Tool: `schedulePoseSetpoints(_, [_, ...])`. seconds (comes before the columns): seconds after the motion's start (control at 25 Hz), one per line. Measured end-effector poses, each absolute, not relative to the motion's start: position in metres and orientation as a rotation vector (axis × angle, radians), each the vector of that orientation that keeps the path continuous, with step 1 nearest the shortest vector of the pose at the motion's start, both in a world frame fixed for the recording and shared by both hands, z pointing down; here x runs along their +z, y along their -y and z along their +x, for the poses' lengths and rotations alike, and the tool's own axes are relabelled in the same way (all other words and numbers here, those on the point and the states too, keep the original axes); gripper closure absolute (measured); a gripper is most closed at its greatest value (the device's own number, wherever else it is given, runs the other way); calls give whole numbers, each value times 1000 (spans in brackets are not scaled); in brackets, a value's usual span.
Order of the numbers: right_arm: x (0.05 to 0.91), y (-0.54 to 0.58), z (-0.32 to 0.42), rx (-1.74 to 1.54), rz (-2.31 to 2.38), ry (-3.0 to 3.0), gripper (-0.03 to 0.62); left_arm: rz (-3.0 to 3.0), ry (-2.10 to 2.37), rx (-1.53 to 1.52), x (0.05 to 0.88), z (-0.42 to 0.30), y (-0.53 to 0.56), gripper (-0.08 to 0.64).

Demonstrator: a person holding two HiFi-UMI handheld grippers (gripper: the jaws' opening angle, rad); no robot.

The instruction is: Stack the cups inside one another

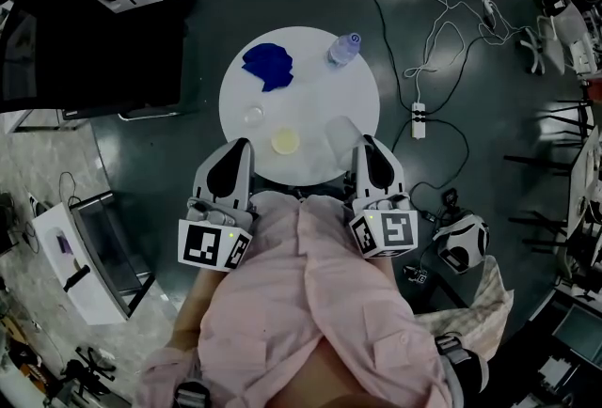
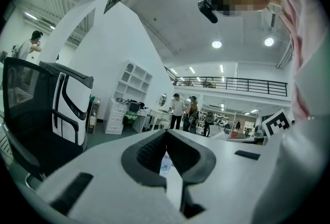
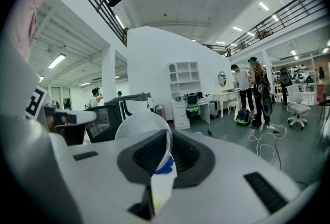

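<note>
Clear cup (image 3: 143, 130), lying on its side at the near-right edge of the round worktop (image 1: 310, 68), its wall pinched between the closed fingers (image 3: 149, 155) of the right gripper (image 1: 369, 152). A second clear cup (image 1: 254, 115) and a pale yellow cup (image 1: 285, 142) stand near the near-left edge. The left gripper (image 1: 237, 152) hovers at that edge, its fingers (image 2: 149, 153) pressed together on nothing. A blue cloth (image 1: 269, 66) and a bottle (image 1: 344, 48) lie toward the far edge.
</note>
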State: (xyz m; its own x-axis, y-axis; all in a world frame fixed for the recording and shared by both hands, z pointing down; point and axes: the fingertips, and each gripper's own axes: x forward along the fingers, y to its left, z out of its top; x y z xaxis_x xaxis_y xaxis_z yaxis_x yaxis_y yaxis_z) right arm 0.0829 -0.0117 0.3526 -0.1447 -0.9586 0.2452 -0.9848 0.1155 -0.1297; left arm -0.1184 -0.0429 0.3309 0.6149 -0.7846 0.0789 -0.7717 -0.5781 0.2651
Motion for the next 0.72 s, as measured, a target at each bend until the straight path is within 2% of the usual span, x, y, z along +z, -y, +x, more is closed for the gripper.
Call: schedulePoseSetpoints(0.72, [345,13,77,375,1977,2280,552,2552,1297,-108,326,-129,43,541])
